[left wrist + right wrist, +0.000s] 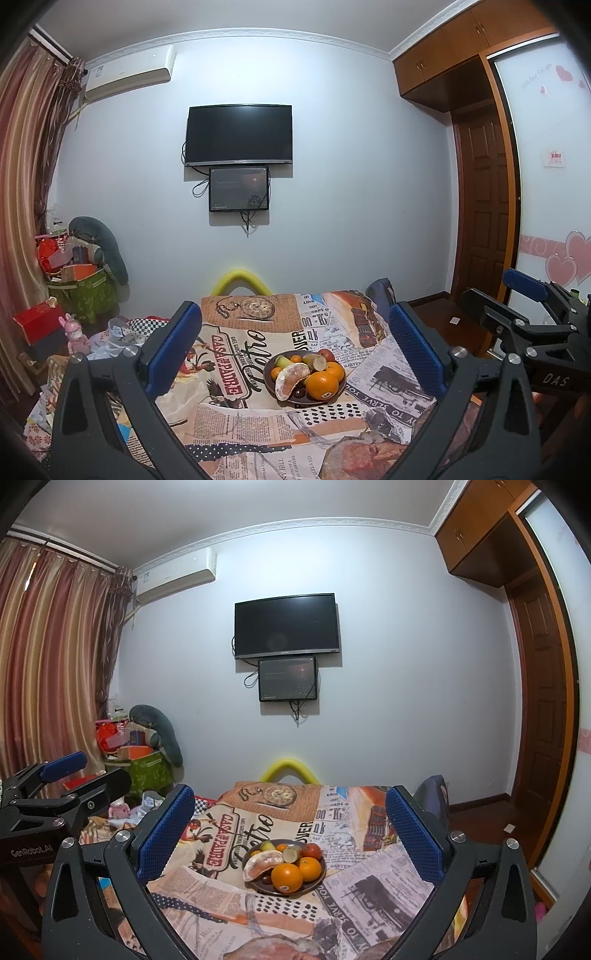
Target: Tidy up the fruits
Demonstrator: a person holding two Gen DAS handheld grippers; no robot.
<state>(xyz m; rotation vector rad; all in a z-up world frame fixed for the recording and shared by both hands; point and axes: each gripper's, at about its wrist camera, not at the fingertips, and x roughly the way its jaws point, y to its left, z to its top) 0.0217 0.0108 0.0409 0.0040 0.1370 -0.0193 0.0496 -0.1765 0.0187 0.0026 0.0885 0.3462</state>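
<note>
A dark plate (295, 400) (317, 888) of fruit sits on a table covered with a newspaper-print cloth (236, 417) (207, 886). On it lie two oranges (322, 384) (287, 878), a peeled pomelo segment (290, 378) (258, 864), a red fruit (326, 355) (312, 850), a pear (281, 361) (267, 846) and smaller fruit. My left gripper (295, 350) is open and empty, held above and before the plate. My right gripper (290, 830) is open and empty too, level with it; it shows at the right of the left wrist view (532, 295).
A yellow chair back (240, 280) (290, 770) stands behind the table's far edge. Boxes, bags and a plush toy (96, 254) pile up at the left by the curtain. A wooden door (480, 206) and wardrobe are at the right.
</note>
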